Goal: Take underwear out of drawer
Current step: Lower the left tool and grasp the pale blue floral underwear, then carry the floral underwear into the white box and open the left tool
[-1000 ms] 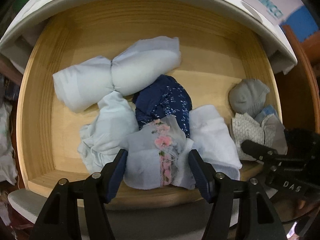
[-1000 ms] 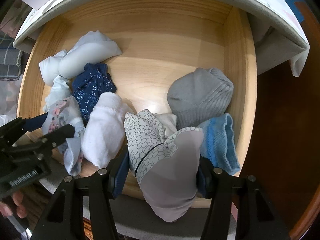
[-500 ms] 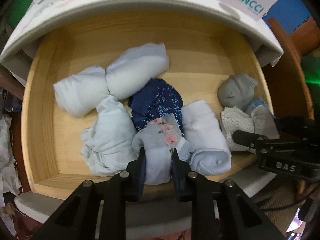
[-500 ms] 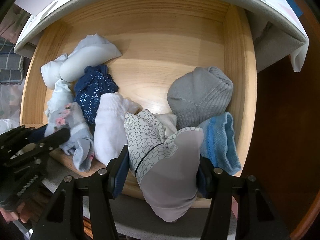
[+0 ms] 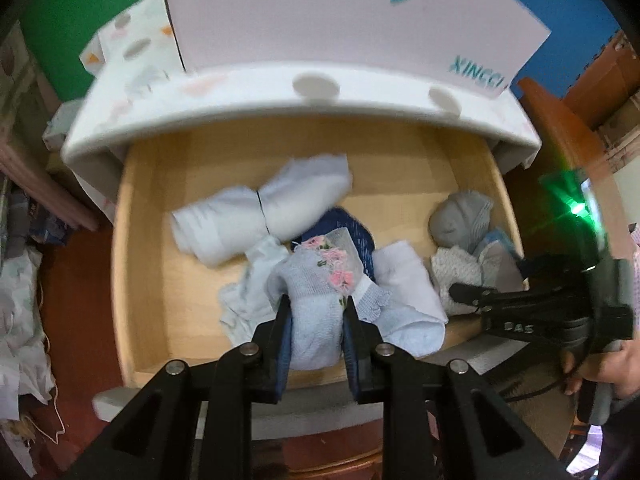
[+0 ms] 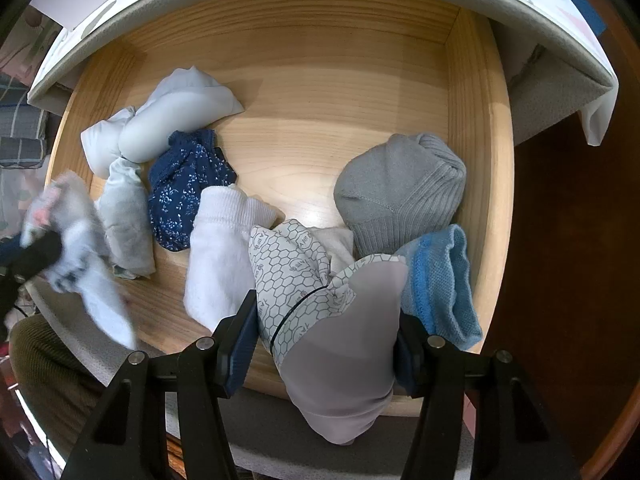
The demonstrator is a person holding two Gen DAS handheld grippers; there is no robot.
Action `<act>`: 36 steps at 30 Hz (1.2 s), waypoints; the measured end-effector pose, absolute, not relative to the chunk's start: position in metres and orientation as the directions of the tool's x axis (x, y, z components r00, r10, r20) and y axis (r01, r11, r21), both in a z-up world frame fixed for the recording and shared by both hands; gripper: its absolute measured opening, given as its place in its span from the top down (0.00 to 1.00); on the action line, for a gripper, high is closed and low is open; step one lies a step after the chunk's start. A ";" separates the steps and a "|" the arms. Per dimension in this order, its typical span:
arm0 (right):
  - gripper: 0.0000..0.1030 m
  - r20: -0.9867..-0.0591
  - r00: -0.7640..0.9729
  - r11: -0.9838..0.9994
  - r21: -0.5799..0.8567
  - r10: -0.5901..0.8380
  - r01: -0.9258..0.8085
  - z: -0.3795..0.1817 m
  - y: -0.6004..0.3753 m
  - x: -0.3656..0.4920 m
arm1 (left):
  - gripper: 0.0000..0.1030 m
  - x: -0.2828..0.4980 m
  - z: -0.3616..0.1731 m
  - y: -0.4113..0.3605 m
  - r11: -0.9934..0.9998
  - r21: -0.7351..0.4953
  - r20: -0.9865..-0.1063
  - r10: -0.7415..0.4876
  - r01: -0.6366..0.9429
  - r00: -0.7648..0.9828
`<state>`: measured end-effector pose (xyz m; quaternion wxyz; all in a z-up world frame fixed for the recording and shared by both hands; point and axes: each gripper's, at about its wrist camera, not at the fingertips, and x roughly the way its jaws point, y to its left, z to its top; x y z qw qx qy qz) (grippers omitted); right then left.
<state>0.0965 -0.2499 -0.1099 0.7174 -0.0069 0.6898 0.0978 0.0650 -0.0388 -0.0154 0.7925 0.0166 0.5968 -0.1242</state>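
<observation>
Above the drawer (image 5: 140, 216), left hand-held gripper (image 5: 316, 312) clamps pale-blue floral underwear (image 5: 320, 280).

The open wooden drawer (image 6: 478, 152) carries rolled garments. Left of the grey sock roll (image 6: 400, 188) on its floor lie a navy print roll (image 6: 186, 188), 1 white roll (image 6: 218, 252) and a tied pale-blue bundle (image 6: 168, 124); the blue-banded roll (image 6: 440, 280) touches its near side.
</observation>
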 end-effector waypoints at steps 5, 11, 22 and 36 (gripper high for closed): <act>0.47 -0.991 0.029 0.981 0.125 0.131 -0.149 -0.110 -0.250 0.096 | 0.79 0.064 0.034 -0.028 0.965 -0.106 -0.921 -0.187 0.242 0.341; 0.47 -0.991 0.029 0.981 0.126 0.131 -0.150 -0.110 -0.249 0.097 | 0.79 0.071 0.107 -0.018 0.959 -0.107 -0.862 -0.220 0.261 0.456; 0.47 -0.989 0.031 0.980 0.136 0.141 -0.144 -0.110 -0.250 0.097 | 0.79 0.131 0.211 -0.020 0.981 -0.010 -0.744 -0.138 0.196 0.653; 0.47 -0.985 0.032 0.977 0.162 0.168 -0.136 -0.107 -0.258 0.098 | 0.78 0.228 0.151 -0.063 0.981 0.114 -0.790 -0.006 0.156 0.612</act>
